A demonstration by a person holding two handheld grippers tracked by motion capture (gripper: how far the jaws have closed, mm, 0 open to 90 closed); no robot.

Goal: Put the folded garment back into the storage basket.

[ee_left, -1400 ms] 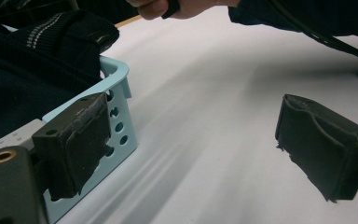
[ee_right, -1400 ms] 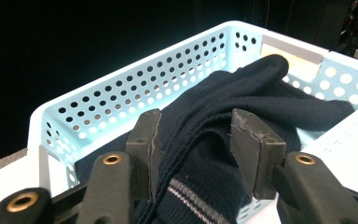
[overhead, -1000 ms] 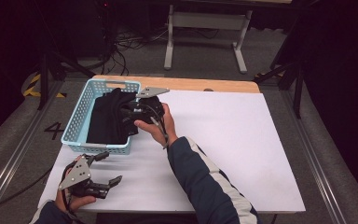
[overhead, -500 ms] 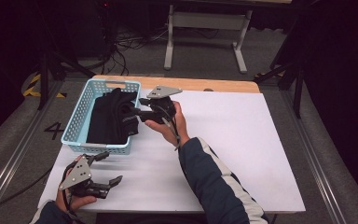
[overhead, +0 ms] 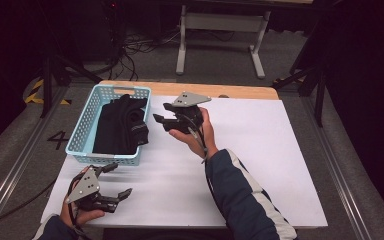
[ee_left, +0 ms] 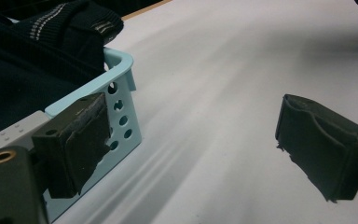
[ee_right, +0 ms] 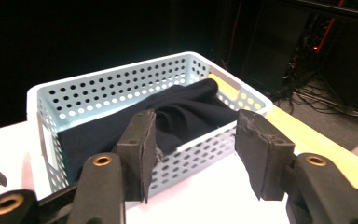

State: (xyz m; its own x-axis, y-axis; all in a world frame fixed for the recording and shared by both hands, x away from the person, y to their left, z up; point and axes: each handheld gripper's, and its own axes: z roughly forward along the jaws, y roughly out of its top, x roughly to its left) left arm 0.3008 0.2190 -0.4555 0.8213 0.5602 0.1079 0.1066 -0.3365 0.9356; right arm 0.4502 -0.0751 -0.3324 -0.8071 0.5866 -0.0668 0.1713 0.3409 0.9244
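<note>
So my left gripper [overhead: 111, 181] sits low on the table [overhead: 260, 165], jaws wide apart, just below the blue basket [overhead: 82, 131]. The black garment [overhead: 122, 125] lies bunched inside that basket. My right gripper [overhead: 164, 114] hovers just beside the basket's right rim; its jaws have just been opening, nothing between them.

- The basket [overhead: 111, 125] is set on the table [overhead: 260, 150] at ten o'clock.
- The garment [overhead: 122, 122] is laid in the basket.
- The right gripper [overhead: 167, 120] is held just beside it, at three o'clock.
</note>
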